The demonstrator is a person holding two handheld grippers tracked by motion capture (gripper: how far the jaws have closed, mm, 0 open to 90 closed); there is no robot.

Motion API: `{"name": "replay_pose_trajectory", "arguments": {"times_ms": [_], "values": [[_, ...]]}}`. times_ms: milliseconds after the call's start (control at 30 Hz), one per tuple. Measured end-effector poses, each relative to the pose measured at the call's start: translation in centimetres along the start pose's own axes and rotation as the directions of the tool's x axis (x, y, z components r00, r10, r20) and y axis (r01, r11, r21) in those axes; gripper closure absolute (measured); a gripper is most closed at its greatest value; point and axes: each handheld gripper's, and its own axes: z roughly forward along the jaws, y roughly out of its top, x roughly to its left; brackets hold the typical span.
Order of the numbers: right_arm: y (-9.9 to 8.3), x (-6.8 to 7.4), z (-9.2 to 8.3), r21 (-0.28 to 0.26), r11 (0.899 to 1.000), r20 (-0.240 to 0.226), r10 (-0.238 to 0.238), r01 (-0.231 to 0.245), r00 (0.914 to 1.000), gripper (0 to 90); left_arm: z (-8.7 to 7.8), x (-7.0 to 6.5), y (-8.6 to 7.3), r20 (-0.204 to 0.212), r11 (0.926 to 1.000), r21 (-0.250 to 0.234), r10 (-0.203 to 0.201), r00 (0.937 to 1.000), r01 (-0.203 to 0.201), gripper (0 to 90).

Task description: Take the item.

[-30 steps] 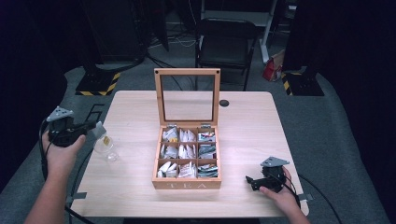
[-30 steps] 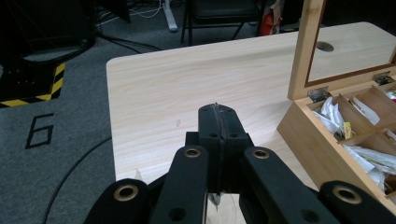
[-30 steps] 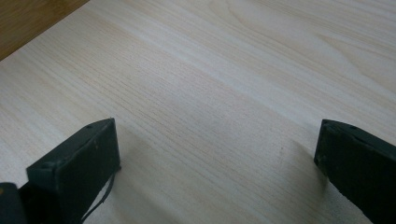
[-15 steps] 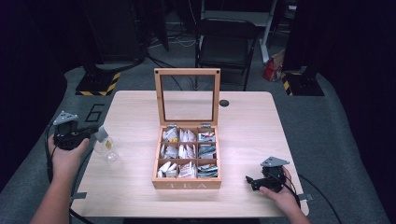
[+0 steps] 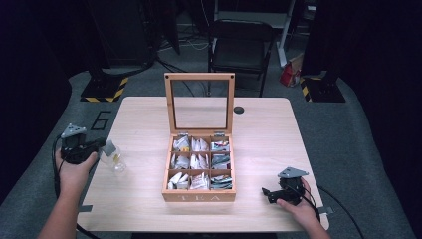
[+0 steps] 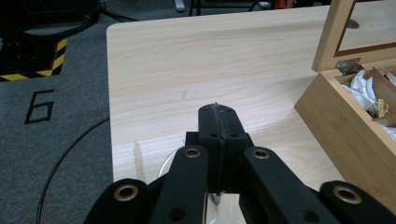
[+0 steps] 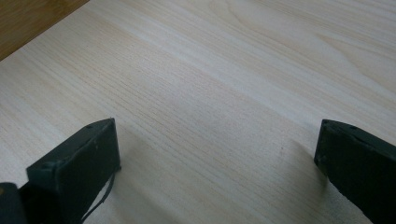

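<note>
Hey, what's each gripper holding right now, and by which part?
The left gripper is shut on a clear tea bag packet, pinching its top edge. The right gripper is open, holding nothing.

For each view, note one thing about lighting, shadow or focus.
High view: table evenly lit, surroundings nearly black. Left gripper view: wooden tea box sharp, the near shut jaws softer. Right gripper view: open jaws cast soft shadows on the wood; grain blurs toward the far edge.

The left claw, clamped on a small tea bag packet, draws back toward the tabletop's left edge, now lower and nearer the person
</note>
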Motion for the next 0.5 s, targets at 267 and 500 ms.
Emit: {"name": "replay_pose_trajectory", "arguments": {"times_ms": [267,500], "values": [[0.0,0.0,0.0,0.0,1.0,0.0,0.0,0.0,1.0,0.0,0.52,-0.02,-0.55,0.004,0.9999,0.012,-0.008,1.0,0.008,90.0],[0.0,0.0,0.0,0.0,1.0,0.0,-0.001,0.001,1.0,0.0,0.98,0.05,-1.01,0.0,0.9997,0.02,-0.014,0.9999,0.014,90.0]]}}
